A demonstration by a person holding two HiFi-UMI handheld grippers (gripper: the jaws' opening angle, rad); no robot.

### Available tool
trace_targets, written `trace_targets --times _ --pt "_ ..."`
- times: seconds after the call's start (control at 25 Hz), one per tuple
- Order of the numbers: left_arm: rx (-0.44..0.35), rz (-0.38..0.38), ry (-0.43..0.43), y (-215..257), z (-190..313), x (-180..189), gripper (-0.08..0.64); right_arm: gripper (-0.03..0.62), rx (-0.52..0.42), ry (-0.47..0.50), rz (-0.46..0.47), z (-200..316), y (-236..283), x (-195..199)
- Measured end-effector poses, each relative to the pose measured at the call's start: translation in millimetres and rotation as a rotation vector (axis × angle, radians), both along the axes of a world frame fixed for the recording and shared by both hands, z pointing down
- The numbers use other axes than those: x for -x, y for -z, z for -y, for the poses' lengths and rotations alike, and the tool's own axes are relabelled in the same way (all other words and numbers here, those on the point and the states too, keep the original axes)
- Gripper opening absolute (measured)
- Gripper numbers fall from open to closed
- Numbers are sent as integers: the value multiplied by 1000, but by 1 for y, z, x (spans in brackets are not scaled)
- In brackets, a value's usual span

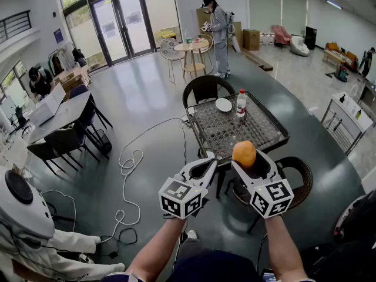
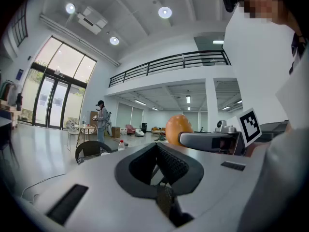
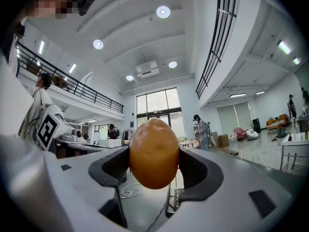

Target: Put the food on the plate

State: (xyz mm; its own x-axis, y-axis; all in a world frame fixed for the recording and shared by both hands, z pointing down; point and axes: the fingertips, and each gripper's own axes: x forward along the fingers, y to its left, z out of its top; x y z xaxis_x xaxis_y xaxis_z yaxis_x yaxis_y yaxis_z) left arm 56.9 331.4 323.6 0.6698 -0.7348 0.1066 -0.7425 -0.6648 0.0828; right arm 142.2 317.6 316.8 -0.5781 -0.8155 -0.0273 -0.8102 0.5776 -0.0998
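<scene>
An orange, egg-shaped piece of food [image 1: 244, 153] sits between the jaws of my right gripper [image 1: 247, 159], which is shut on it and holds it up in the air in front of the table. In the right gripper view the food [image 3: 154, 153] fills the gap between both pads [image 3: 114, 166]. The left gripper [image 1: 205, 162] hovers just to its left, shut with nothing in it. From the left gripper view the food [image 2: 178, 127] shows beyond my closed jaws. A small white plate [image 1: 223, 104] lies at the far side of the black mesh table [image 1: 265, 135].
A plastic bottle with a red cap [image 1: 240, 103] stands next to the plate. Dark wicker chairs stand at the table's far end [image 1: 205, 89] and near right corner [image 1: 299, 175]. A white cable [image 1: 130, 160] loops over the floor at left. A person [image 1: 218, 28] stands far behind.
</scene>
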Motion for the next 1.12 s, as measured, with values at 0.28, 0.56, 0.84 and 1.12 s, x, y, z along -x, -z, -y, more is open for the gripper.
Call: trace_targets --times 0.28,0.56,0.84,1.12 --pt "3 1 -1 2 1 -3 9 328 0 -1 11 1 5 -3" --pt "5 4 8 -1 1 -1 9 328 5 6 25 2 4 -4" --pt "22 7 23 -9 7 4 9 328 19 20 44 12 -1 -4" --pt "37 5 37 -17 32 17 9 328 29 13 74 38 -5 -1"
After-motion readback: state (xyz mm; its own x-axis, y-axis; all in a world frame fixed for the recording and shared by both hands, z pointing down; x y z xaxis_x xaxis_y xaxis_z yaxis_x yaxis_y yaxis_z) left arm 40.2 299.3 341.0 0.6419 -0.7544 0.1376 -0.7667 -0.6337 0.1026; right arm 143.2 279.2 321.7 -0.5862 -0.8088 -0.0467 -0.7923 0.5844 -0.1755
